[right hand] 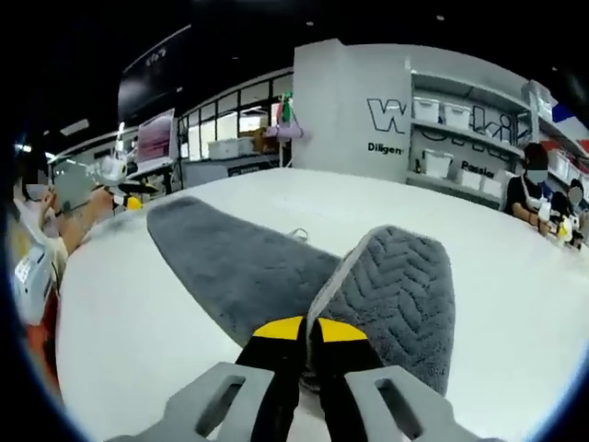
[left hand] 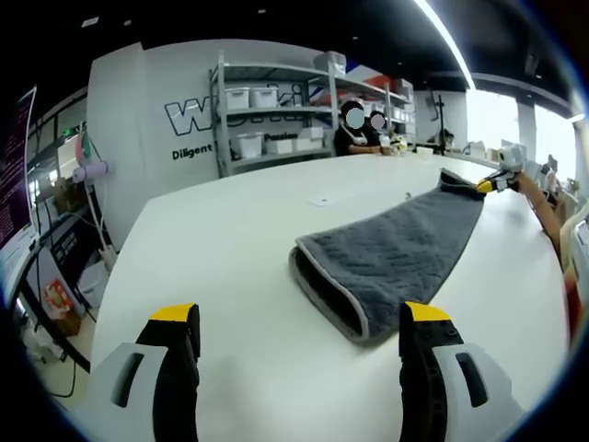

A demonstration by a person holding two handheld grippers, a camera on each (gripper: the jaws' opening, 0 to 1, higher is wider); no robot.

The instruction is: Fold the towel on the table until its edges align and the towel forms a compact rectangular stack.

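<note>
Clamped between my right gripper [right hand: 306, 333]'s yellow-tipped jaws is a corner of the grey, herringbone-textured terry towel [right hand: 276, 276], which curls up toward one o'clock in the right gripper view. In the left gripper view, my left gripper [left hand: 299, 336] is released, jaws wide apart, with the towel's folded end at one o'clock on the white table [left hand: 221, 249]. Thick pile could slip from so shallow a pinch, skewing the edges.
</note>
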